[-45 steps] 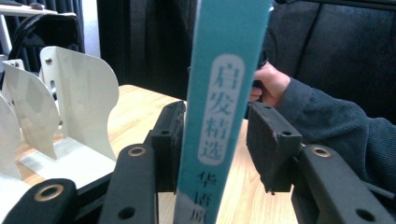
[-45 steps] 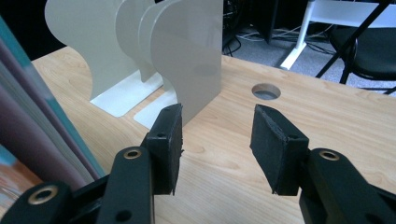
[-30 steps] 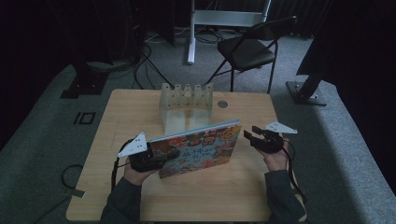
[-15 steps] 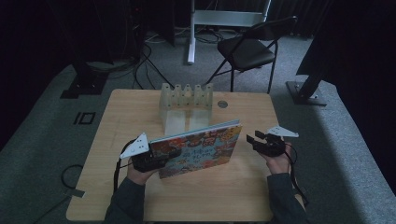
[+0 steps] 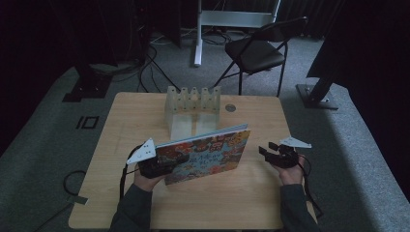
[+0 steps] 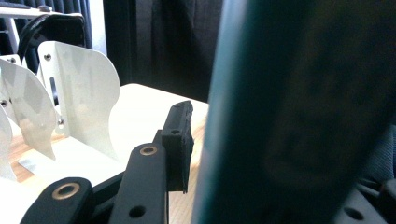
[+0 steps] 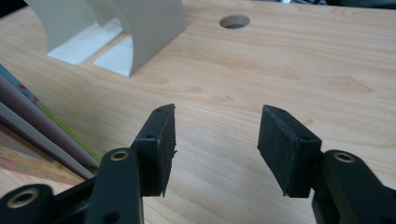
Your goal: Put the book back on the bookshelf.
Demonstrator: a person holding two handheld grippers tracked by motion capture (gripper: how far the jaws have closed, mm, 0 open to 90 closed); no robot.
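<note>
Two claws: both at the lower half of the high view, one at each end of the book.
Left claw [image 5: 167,163]: lower left of centre in the high view, clamped on the left end of the book; in the left gripper view one black jaw stands just left of the book's dark edge, which fills the right half of that frame.
Left claw motion: its jaws have just been closing, with the book between them.
Book [image 5: 208,154]: a large picture book with a colourful cover, centre of the high view, held on edge and tilted, its lower edge down by the bench; its pages also show at the left edge of the right gripper view [image 7: 28,126].
Right claw [image 5: 267,151]: lower right of the high view, near the book's right end but apart from it; jaws spread with only bare bench between them in the right gripper view [image 7: 215,140].
Right claw motion: its jaws have just been opening, nothing between them.
Rack [image 5: 192,107]: a pale slotted stand at upper centre of the bench, behind the book; its white dividers show at the left of the left gripper view [image 6: 79,88].
Bench [image 5: 121,125]: light wood, with a round hole [image 5: 230,108] just right of the rack.
Chair [image 5: 256,50]: dark folding chair on the floor beyond the bench, upper right of centre.
</note>
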